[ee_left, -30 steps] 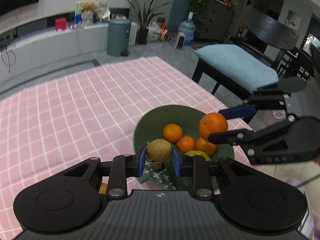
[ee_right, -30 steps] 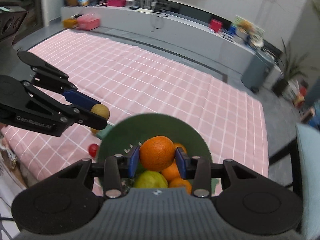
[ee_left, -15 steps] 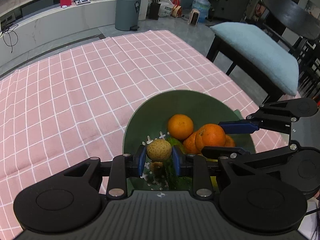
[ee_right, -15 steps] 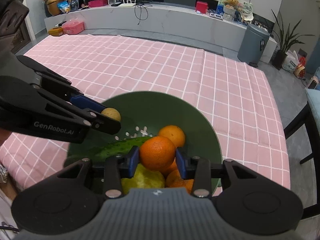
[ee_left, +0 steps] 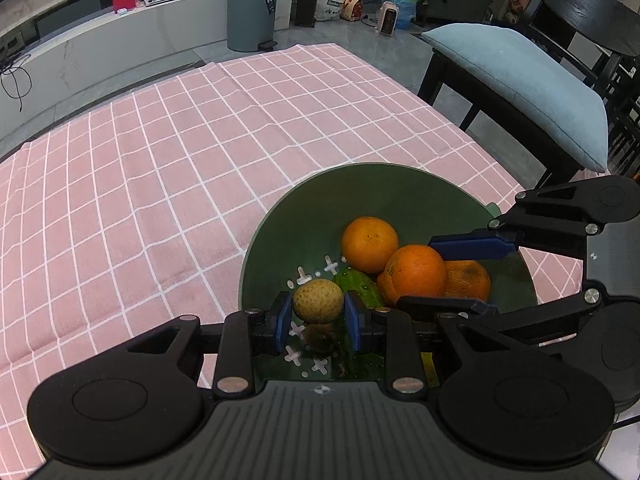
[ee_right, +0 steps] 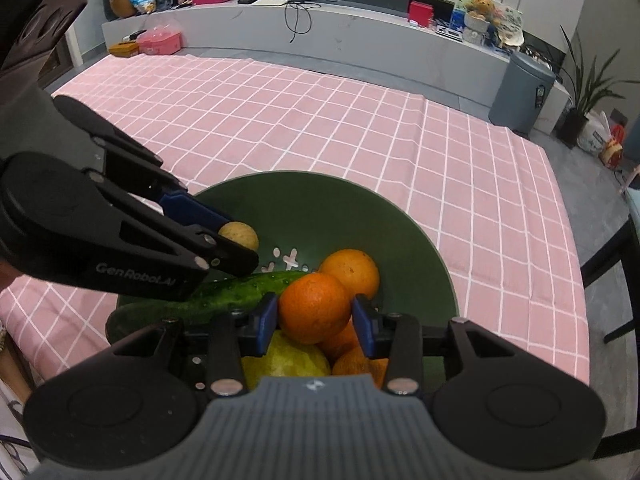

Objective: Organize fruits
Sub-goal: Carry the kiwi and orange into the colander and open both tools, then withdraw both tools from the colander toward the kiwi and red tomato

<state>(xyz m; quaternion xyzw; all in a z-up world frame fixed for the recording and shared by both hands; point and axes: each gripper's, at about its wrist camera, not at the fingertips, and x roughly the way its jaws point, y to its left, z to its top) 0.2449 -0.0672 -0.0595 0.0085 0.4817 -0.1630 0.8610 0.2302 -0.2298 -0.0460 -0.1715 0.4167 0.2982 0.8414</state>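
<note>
We are holding a small tan fruit (ee_left: 317, 301) in the left gripper (ee_left: 317, 316) and an orange (ee_right: 314, 307) in the right gripper (ee_right: 316, 324) over the green bowl (ee_right: 360, 208), already holding several fruits, both releases remaining.

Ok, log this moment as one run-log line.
left gripper: shut on tan fruit | right gripper: shut on orange | both over green bowl

Matt green bowl (ee_left: 392, 196) — checked cloth (ee_left: 180, 168)
</note>
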